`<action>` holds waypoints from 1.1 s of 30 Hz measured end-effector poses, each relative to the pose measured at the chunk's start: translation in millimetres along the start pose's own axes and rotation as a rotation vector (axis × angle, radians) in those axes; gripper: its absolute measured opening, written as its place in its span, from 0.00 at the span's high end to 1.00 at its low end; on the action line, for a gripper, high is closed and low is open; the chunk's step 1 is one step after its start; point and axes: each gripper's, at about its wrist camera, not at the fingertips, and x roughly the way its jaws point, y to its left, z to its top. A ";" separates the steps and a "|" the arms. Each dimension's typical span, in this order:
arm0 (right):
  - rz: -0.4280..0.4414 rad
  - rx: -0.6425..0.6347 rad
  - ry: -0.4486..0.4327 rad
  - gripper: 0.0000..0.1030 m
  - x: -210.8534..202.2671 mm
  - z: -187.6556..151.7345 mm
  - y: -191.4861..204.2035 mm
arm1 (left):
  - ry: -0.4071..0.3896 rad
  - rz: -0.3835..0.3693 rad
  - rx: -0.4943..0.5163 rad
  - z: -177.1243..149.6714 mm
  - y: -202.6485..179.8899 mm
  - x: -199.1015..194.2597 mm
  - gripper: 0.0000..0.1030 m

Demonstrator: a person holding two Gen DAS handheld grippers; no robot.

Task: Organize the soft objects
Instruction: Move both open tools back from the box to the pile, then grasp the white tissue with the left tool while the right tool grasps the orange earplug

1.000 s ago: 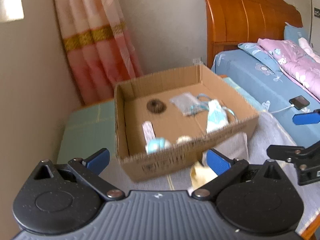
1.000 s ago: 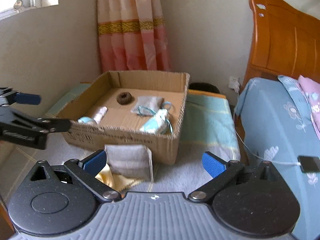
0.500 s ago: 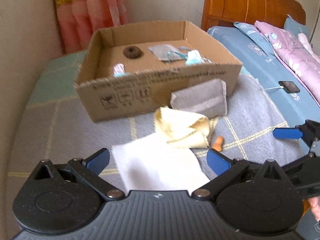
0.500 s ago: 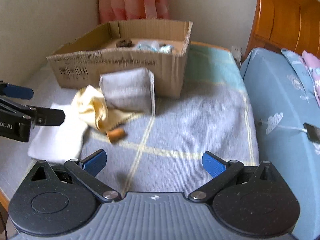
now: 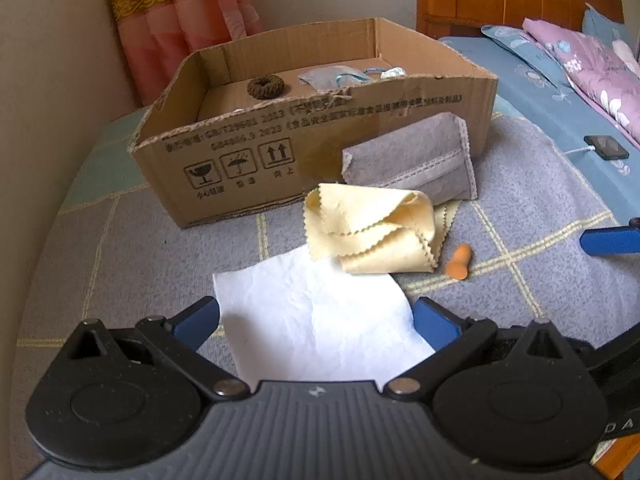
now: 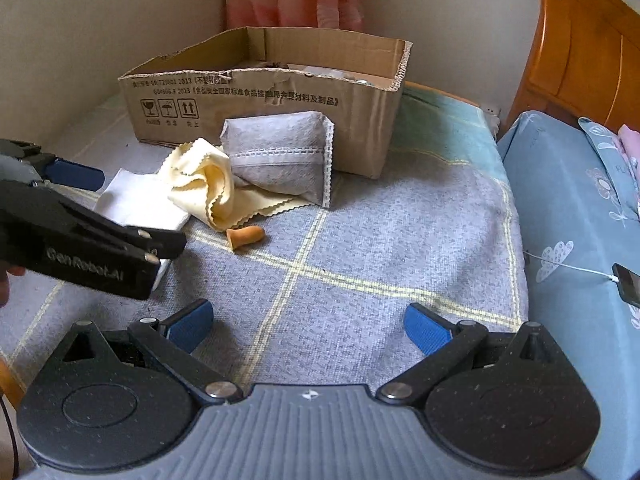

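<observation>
A white cloth [image 5: 316,320] lies flat on the grey blanket, its near edge between the open fingers of my left gripper [image 5: 316,322]. A crumpled yellow cloth [image 5: 372,232] lies just beyond it. A grey fabric pouch [image 5: 412,164] leans against the cardboard box [image 5: 240,156]. A small orange earplug [image 5: 460,262] lies to the right. The box holds a brown scrunchie [image 5: 266,88] and face masks [image 5: 332,78]. My right gripper [image 6: 308,330] is open and empty over bare blanket; the earplug [image 6: 245,237], yellow cloth [image 6: 208,184] and pouch [image 6: 280,156] lie ahead of it.
The grey checked blanket [image 6: 360,248] covers the surface. A bed with a blue sheet [image 6: 576,208] and a wooden headboard [image 6: 580,48] stands on the right, with a phone [image 6: 628,284] on a cable. A wall and a curtain [image 5: 176,28] are behind the box.
Both grippers have dropped from above the box towards the blanket and the cloths. The left gripper has closed in on the white cloth. Both stay open.
</observation>
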 end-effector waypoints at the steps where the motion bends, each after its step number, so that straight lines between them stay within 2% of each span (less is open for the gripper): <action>1: 0.003 -0.001 -0.001 0.00 -0.1 0.7 0.1 | 0.003 -0.001 -0.008 -1.0 2.7 -0.4 0.00; 7: 0.006 -0.020 0.001 0.00 0.8 5.3 5.0 | 0.017 0.021 -0.068 -10.0 26.9 -4.2 0.00; 12: 0.008 -0.031 0.005 0.00 1.9 5.8 9.3 | 0.077 -0.068 -0.167 -11.2 37.5 -2.9 0.01; 13: 0.007 -0.031 0.007 0.00 2.1 5.6 10.2 | 0.069 -0.090 -0.175 -10.3 35.8 -3.6 0.01; 16: 0.003 -0.030 0.012 0.00 3.5 5.4 11.6 | 0.063 -0.134 -0.131 -7.1 23.9 -1.6 0.01; 19: 0.000 -0.032 0.016 0.00 4.0 5.2 12.4 | 0.056 -0.089 -0.069 -4.5 10.1 4.1 0.01; 21: -0.004 -0.034 0.018 0.00 4.0 5.6 12.8 | 0.040 -0.089 -0.072 -3.4 8.0 5.6 0.03; 23: -0.007 -0.038 0.018 0.00 3.5 5.6 13.4 | 0.027 -0.083 -0.071 -1.7 7.9 4.7 0.12; 25: -0.007 -0.040 0.019 0.00 2.8 5.6 13.5 | 0.011 -0.084 -0.065 -1.1 9.2 1.3 0.31; 28: -0.009 -0.048 0.018 0.00 2.2 5.8 13.3 | 0.006 -0.080 -0.060 -1.0 10.9 -3.8 0.51; 31: -0.004 -0.052 0.017 0.00 2.7 7.5 14.3 | 0.000 -0.072 -0.041 -2.2 10.8 -8.6 0.61; 33: -0.001 -0.055 0.012 0.00 2.1 8.7 16.0 | -0.002 -0.056 -0.030 -2.4 11.7 -11.9 0.65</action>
